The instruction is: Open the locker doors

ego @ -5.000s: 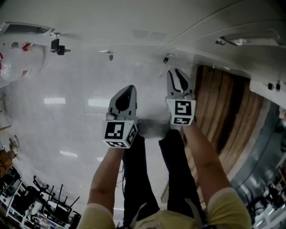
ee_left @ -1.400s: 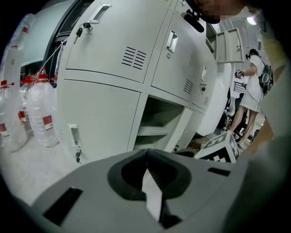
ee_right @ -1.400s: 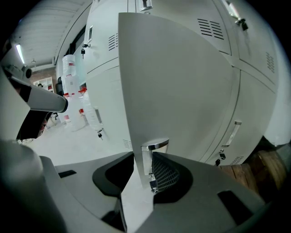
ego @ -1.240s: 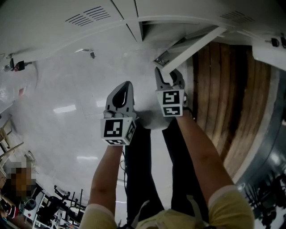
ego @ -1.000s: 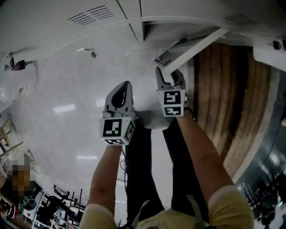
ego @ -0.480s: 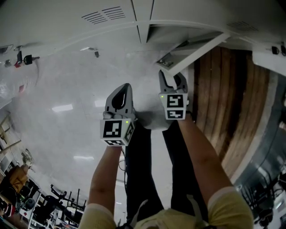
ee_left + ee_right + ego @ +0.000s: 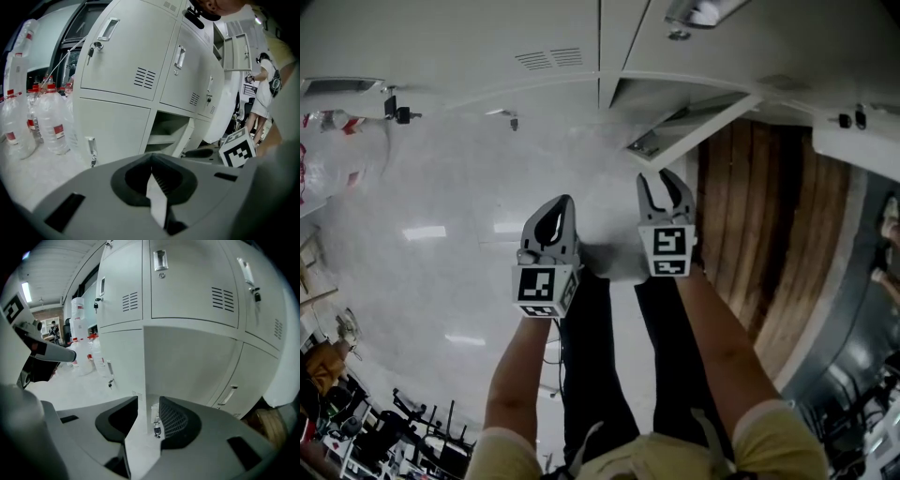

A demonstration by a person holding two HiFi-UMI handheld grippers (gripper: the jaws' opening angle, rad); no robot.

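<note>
The white lockers (image 7: pixel 487 42) fill the top of the head view. One bottom door (image 7: pixel 698 120) stands swung out over the floor, its compartment (image 7: pixel 168 133) showing a shelf. My right gripper (image 7: pixel 664 187) is open just short of that door's free end. In the right gripper view the door's edge (image 7: pixel 143 366) and its latch with a key (image 7: pixel 156 427) show in the gap of the right gripper (image 7: pixel 147 404), with no pad pressing on them. My left gripper (image 7: pixel 553 220) hangs shut over the bare floor; the left gripper (image 7: pixel 154 187) holds nothing.
The bottom door to the left (image 7: pixel 112 131) is closed, with a key in its handle (image 7: pixel 91 149). Large water bottles (image 7: pixel 44 117) stand left of the lockers. Wooden boards (image 7: pixel 769 234) run along the right. A person (image 7: pixel 262 89) stands further along the row.
Both grippers have risen a little, and the head view now shows more of the upper doors. The bottom door stays swung open. Neither gripper's jaws have changed.
</note>
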